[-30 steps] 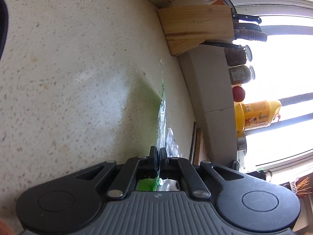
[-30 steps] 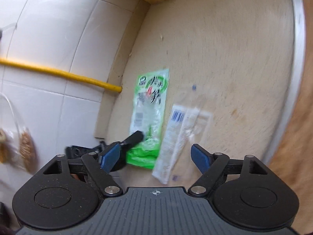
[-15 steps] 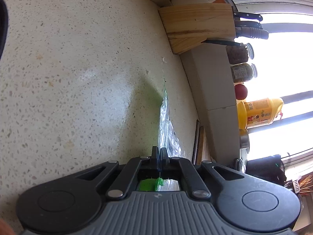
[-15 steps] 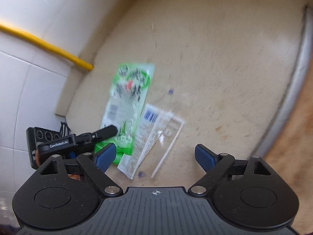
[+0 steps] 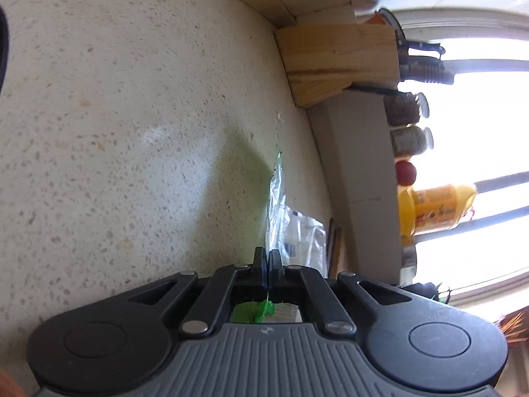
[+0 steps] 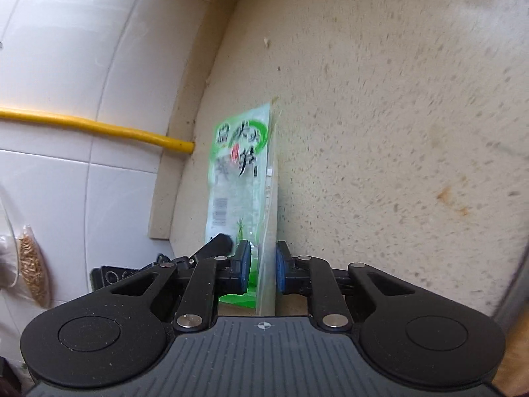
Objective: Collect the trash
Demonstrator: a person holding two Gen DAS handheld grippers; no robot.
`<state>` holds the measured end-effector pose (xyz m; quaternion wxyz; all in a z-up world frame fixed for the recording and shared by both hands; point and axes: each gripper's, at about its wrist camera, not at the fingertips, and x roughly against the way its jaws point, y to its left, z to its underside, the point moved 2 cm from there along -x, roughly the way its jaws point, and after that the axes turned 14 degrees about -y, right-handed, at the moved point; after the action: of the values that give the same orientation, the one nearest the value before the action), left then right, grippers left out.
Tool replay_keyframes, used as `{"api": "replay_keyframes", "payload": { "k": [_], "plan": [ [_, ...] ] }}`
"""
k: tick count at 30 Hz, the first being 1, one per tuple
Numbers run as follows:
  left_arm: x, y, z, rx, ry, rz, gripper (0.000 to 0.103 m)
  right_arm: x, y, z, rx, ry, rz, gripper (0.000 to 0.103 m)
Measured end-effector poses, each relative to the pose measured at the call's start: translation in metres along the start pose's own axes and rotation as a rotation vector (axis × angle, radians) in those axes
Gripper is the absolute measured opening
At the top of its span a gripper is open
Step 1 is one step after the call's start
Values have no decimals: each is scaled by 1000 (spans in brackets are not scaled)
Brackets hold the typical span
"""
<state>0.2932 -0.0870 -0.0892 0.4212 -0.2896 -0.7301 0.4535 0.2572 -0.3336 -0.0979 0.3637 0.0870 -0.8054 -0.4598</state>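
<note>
Since the earlier frame the right gripper [image 6: 261, 266] has narrowed around the clear wrapper [image 6: 268, 231], a small gap remaining each side; the left gripper [image 5: 266, 259] stays clenched on the green packet [image 6: 236, 178], lifted edge-on above the counter [image 5: 115, 132].

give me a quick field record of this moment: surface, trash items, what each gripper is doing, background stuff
surface: speckled countertop
trash: green wrapper; clear wrapper beside it
left gripper: shut on the green wrapper's edge
right gripper: jaws partly closed around the clear wrapper's edge, not clamped
background: wooden knife block, jars, yellow bottle, yellow pipe
</note>
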Motion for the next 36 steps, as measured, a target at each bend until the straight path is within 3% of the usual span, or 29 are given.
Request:
{"api": "replay_keyframes", "payload": {
  "k": [4,6,9,12,16,18,20,21,30,36],
  "plan": [
    [7,-4,2,-6,-23,-7,0,19,-3,-7,-36,-50,-66,21],
    [11,-9,3,-36,-40,-40,0,22,-6,-10,-31,-59,-59,21],
    [16,-12,7,-83,-37,-78,0,8,-9,-4,-2,2,-26,21],
    [15,-10,13,-93,-39,-113,0,-9,-13,1,-76,40,-93,39],
    [25,-1,18,-61,-65,-122,0,-12,-15,4,-131,-29,-147,39],
    [34,-1,18,-68,-85,-127,0,-9,-19,8,-145,-44,-159,32],
    [39,0,17,-69,-94,-138,0,-8,-18,11,-100,-28,-112,10],
    [40,0,17,-72,-94,-140,0,-9,-18,13,-89,-23,-88,8],
    [72,-14,5,-68,-169,-88,0,12,-27,18,-248,-17,-235,8],
    [105,-24,-3,-109,-248,-99,0,16,-2,20,-205,-17,-297,8]
  ]
}}
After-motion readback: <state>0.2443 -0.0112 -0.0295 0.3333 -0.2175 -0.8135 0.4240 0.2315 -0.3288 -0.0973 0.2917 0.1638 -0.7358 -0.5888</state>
